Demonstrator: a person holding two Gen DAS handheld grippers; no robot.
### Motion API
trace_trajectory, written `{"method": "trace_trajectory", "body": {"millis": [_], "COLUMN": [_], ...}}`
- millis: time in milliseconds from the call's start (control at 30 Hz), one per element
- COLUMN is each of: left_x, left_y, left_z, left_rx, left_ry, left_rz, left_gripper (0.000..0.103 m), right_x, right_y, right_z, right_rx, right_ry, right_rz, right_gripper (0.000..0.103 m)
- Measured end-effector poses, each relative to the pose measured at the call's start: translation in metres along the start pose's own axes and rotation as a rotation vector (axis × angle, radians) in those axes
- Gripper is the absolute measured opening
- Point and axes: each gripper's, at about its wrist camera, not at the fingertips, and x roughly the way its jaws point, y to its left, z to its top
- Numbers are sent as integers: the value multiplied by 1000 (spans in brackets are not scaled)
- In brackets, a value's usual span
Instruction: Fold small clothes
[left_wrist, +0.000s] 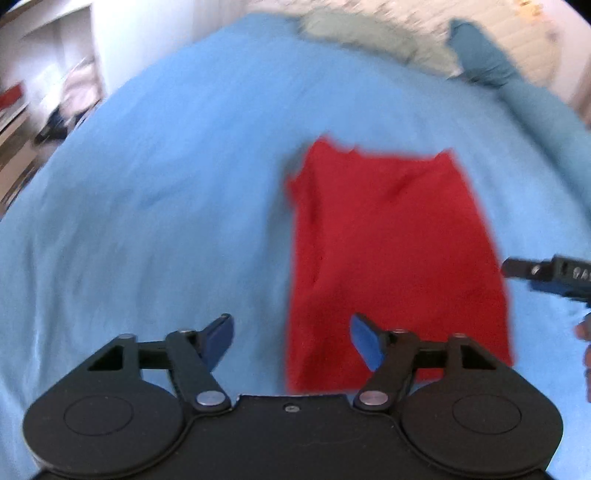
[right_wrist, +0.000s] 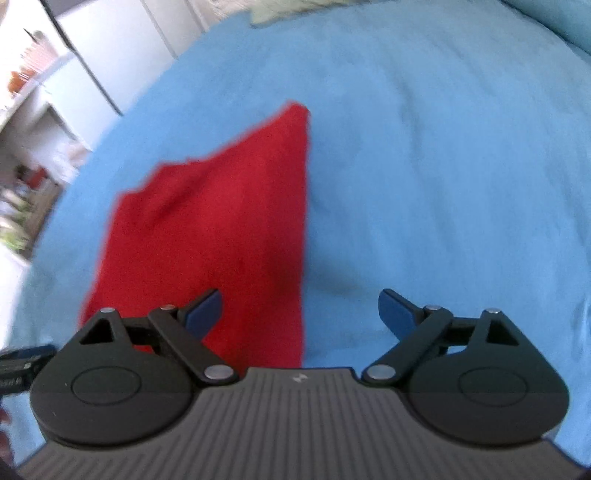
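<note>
A: Where's the garment right now?

B: The small red fabric garment (left_wrist: 395, 258) lies flat on the light blue bedspread (left_wrist: 166, 206), folded into a rough rectangle with a ragged far edge. Neither tool touches it.

A: And the tongs?

B: The left tongs (left_wrist: 291, 341) stand wide with nothing between the blue pads; they hang over the garment's near left corner. The right tongs (right_wrist: 300, 315) are also spread wide and empty, straddling the garment's right edge from above. In the left wrist view the right tool pokes in at the far right, just beside the cloth.

A: So what could spoil it from here?

B: I'd judge the fold looks loose along the left side, where a crease bulges. If a pad drags across the top layer on the next approach, it could peel that layer back and undo the fold.

A: Anything else?

B: The bedspread is soft and the same sort of material. Pinching too deep might catch the bedspread along with the garment, so a lift would tug both. And gripping only one layer at the ragged far edge would leave the next fold crooked.
</note>
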Motion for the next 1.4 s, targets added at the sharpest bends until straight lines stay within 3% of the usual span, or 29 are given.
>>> {"method": "trace_trajectory", "body": {"millis": [33,100,267,367,433,533,667,700,733,767,800,867,1133,1400], "left_x": [0,7,54,83,96,105,109,109,107,104,101,94,42,-38], "left_y": [0,3,18,22,22,23,20,17,16,16,14,8,-25,-88], "left_z": [11,31,64,68,69,68,67,67,69,72,73,74,78,40], "left_rx": [7,5,-72,-95,-110,-142,-152,-152,-148,-145,-141,-119,-55,17], "left_ry": [-11,-19,85,154,186,194,189,190,190,187,180,168,101,48], "left_rz": [-24,-73,-220,-248,-258,-282,-280,-276,-273,-275,-265,-234,-232,-279], "left_gripper": [103,103,101,88,71,68,54,48,37,31,26,21,18,18], "right_x": [-5,-10,5,23,31,44,62,66,66,64,63,57,6,-103], "right_y": [-1,-4,-8,-9,-9,-12,-16,-15,-14,-11,-6,2,11,-15], "right_z": [6,19,41,43,43,41,36,36,35,34,35,34,42,18], "right_rx": [-3,-9,-17,-7,14,62,111,124,126,116,100,70,45,21], "right_ry": [1,8,71,110,126,145,194,195,186,178,170,153,55,-26], "right_rz": [27,74,132,148,162,190,191,193,187,182,175,154,173,140], "right_gripper": [103,103,103,103,103,103,77,76,69,58,53,42,37,37]}}
